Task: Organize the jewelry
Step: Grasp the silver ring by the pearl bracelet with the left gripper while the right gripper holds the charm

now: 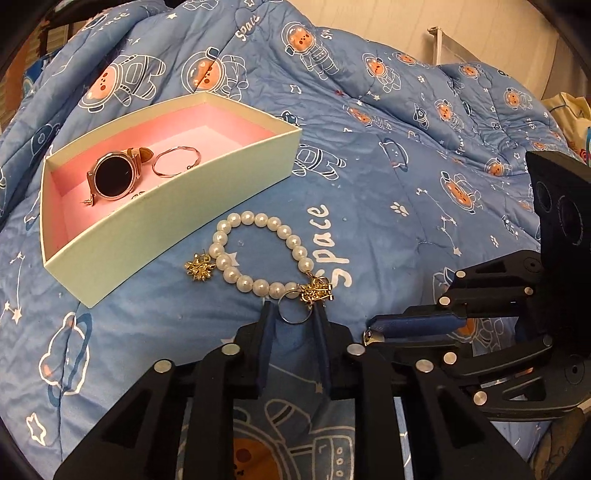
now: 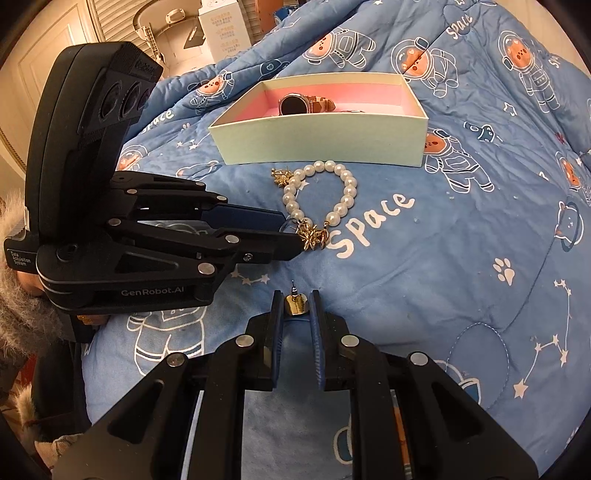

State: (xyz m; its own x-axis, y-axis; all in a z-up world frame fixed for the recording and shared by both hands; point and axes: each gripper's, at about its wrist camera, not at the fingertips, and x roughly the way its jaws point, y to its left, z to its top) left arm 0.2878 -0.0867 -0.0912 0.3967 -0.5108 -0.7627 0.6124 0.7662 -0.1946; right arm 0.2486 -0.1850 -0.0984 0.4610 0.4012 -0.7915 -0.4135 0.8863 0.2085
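A cream box with pink lining (image 1: 184, 206) (image 2: 317, 140) lies on the blue quilt and holds a rose-gold watch (image 1: 112, 179) (image 2: 293, 104) and a thin bangle (image 1: 176, 161). A pearl bracelet (image 1: 258, 254) (image 2: 321, 195) lies in front of the box, with a gold bow earring (image 1: 199, 267) (image 2: 282, 177) beside it and another (image 1: 316, 291) (image 2: 314, 234) at its clasp. My left gripper (image 1: 293, 314) (image 2: 295, 236) is shut on a silver ring (image 1: 293, 310). My right gripper (image 2: 295, 306) (image 1: 369, 334) is shut on a gold stud earring (image 2: 295, 304), post pointing up.
The quilt (image 1: 406, 184) is rumpled into folds behind the box. A white carton (image 2: 225, 29) and a cabinet door (image 2: 55, 48) stand beyond the bed's far left edge. The person's fur-trimmed sleeve (image 2: 22, 306) shows at left.
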